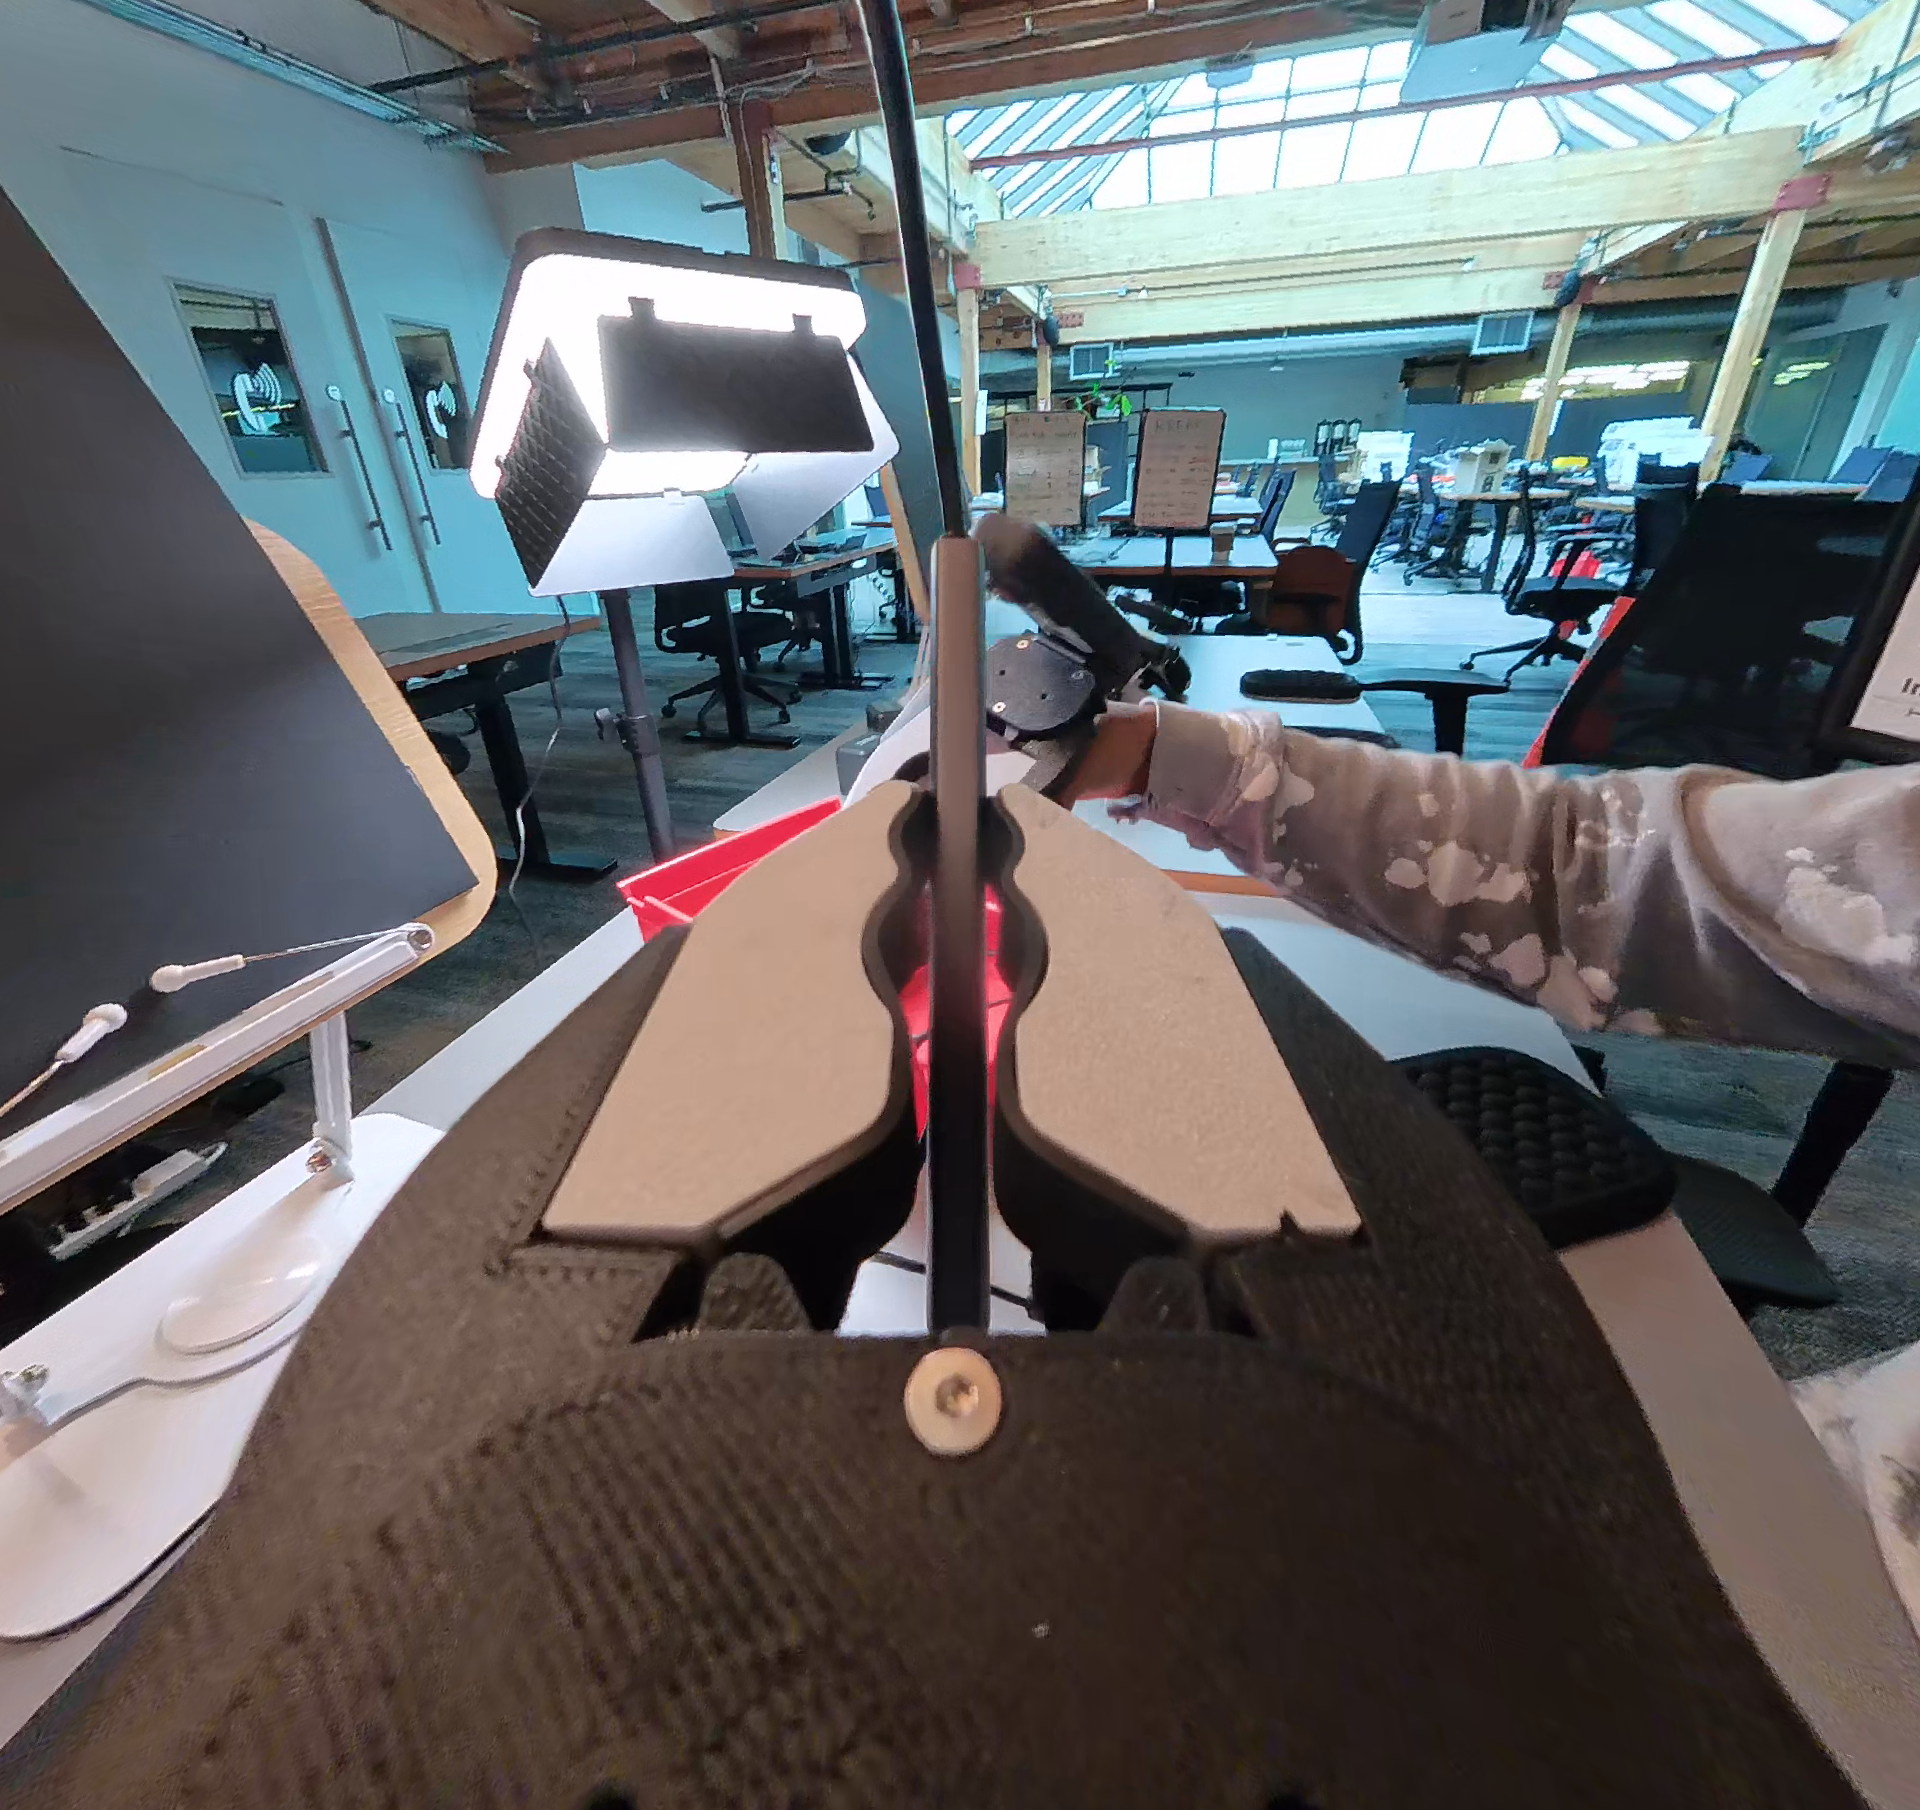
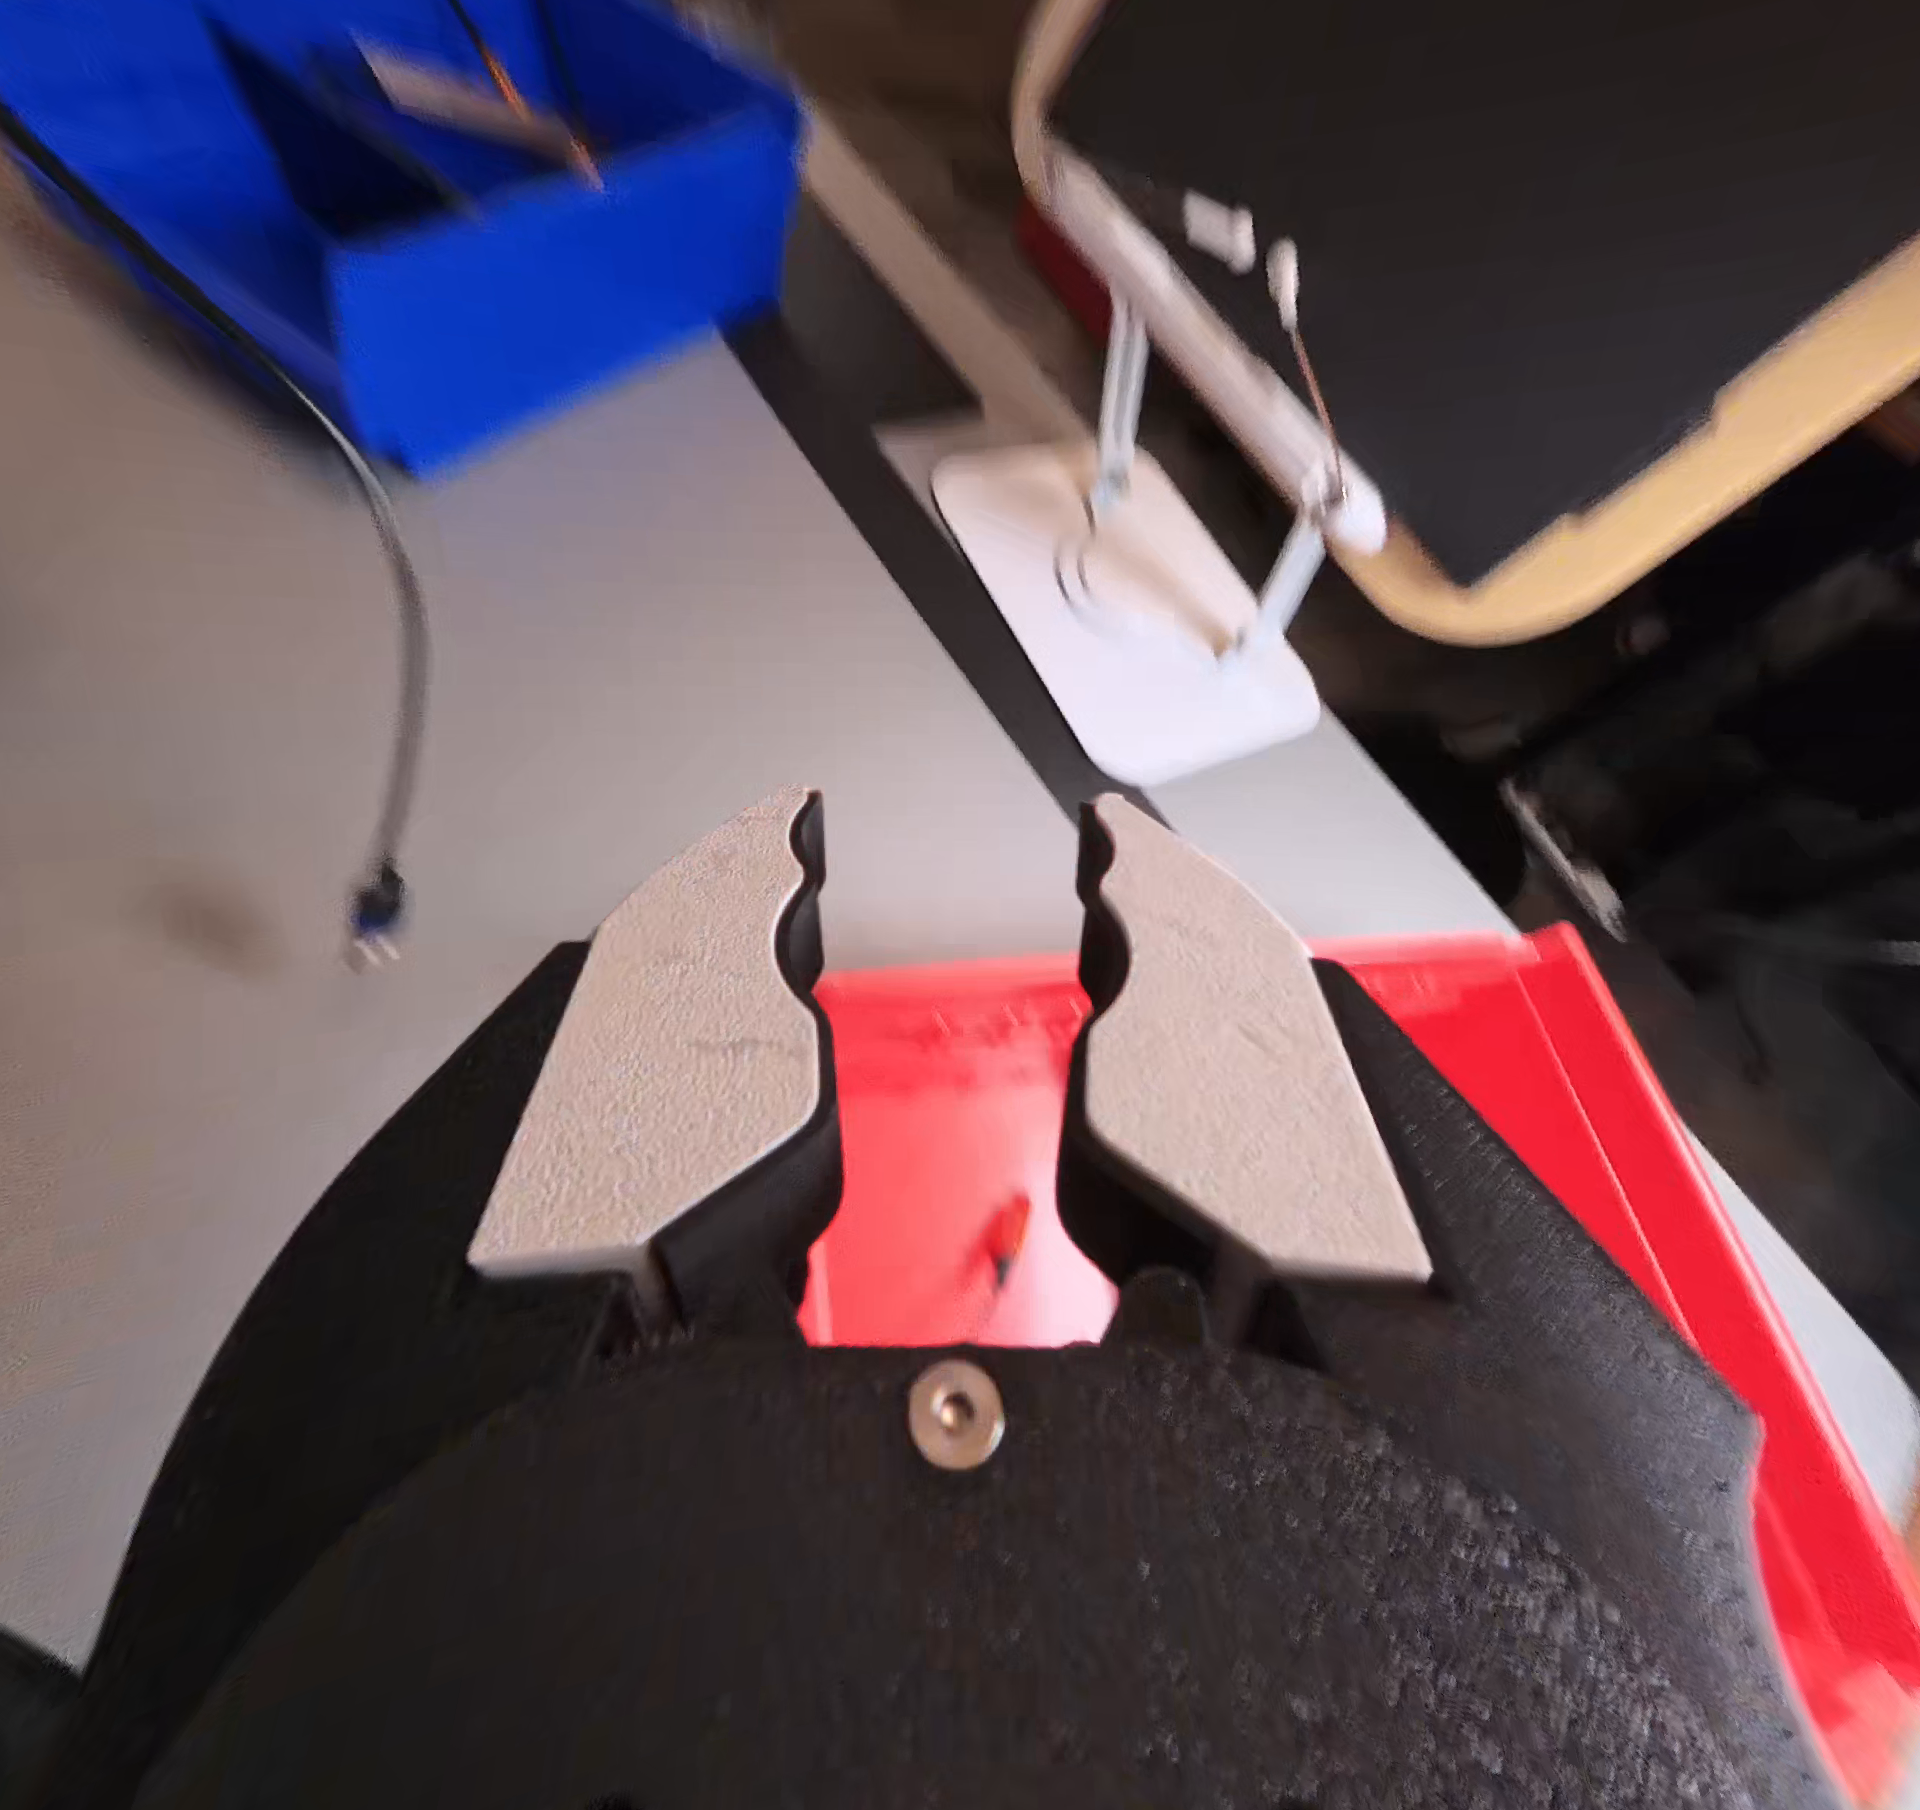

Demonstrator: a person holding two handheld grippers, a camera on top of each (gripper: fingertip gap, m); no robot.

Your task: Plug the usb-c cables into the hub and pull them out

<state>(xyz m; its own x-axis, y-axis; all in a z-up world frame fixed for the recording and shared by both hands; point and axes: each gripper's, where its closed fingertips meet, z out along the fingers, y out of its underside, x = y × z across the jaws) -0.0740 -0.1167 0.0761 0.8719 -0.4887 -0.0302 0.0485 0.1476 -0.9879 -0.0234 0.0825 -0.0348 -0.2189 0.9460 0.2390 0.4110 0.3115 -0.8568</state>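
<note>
In the left wrist view my left gripper (image 1: 956, 810) is shut on the hub (image 1: 957, 680), a thin dark grey slab seen edge-on and held upright. A black cable (image 1: 902, 202) rises from the hub's top end and leaves the frame. In the right wrist view my right gripper (image 2: 951, 810) is open and empty, low over a red bin (image 2: 1579, 1033). A loose black usb-c cable lies on the grey table, its plug end (image 2: 371, 919) to the left of my right gripper. The view is blurred.
A blue bin (image 2: 540, 326) with cables stands at the far left of the table. A white stand (image 2: 1143, 638) holds a black board (image 2: 1507, 202) at the table edge. A sleeved arm (image 1: 1455, 877) reaches across the left wrist view. A lit studio lamp (image 1: 675, 410) stands behind. Left tips to right tips: about 25 centimeters.
</note>
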